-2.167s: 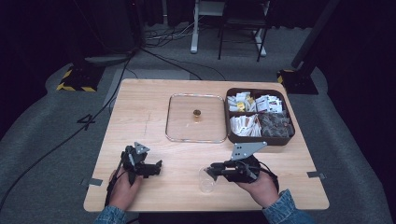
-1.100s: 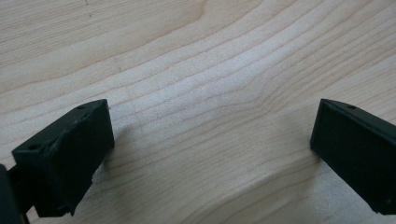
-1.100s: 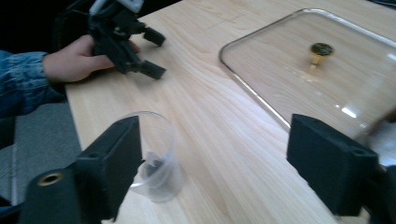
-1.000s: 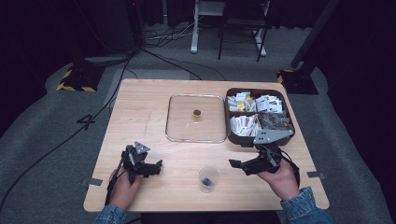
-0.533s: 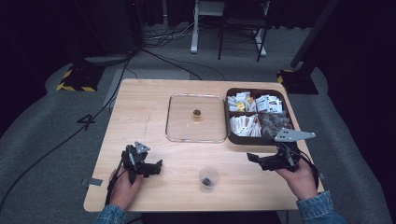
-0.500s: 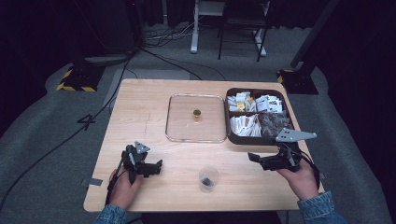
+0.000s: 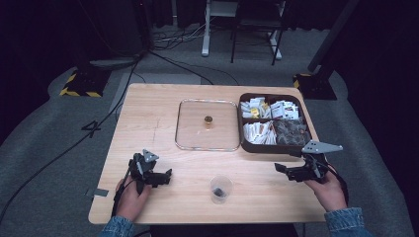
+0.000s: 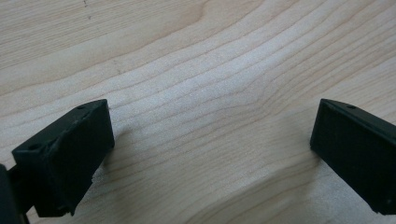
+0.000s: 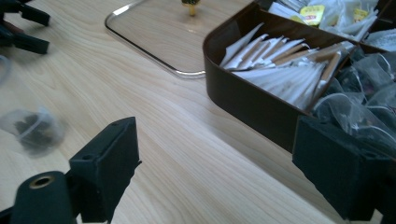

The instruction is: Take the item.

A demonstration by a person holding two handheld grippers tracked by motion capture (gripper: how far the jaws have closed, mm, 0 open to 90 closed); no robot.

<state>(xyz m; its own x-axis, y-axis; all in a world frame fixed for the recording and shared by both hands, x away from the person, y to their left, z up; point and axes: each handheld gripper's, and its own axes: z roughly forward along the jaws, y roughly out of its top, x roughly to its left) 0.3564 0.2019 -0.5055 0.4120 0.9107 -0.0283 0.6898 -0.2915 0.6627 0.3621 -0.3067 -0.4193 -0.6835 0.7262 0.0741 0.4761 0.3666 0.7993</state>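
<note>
Fingers (image 9: pixel 107 168) wide apart (both grippers), empty

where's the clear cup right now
In the high view the clear cup stands near the table's front edge, between the left gripper and right gripper, untouched.

Dark room, grey carpet (image 7: pixel 44 128), black cables (image 7: pixel 74 143), white desk legs (image 7: pixel 205 34) behind wooden table (image 7: pixel 148 108).

Cup (image 7: pixel 221 187) near table (image 7: pixel 163 103) front edge, lid (image 7: pixel 207 125) left of box (image 7: pixel 274 124)
</note>
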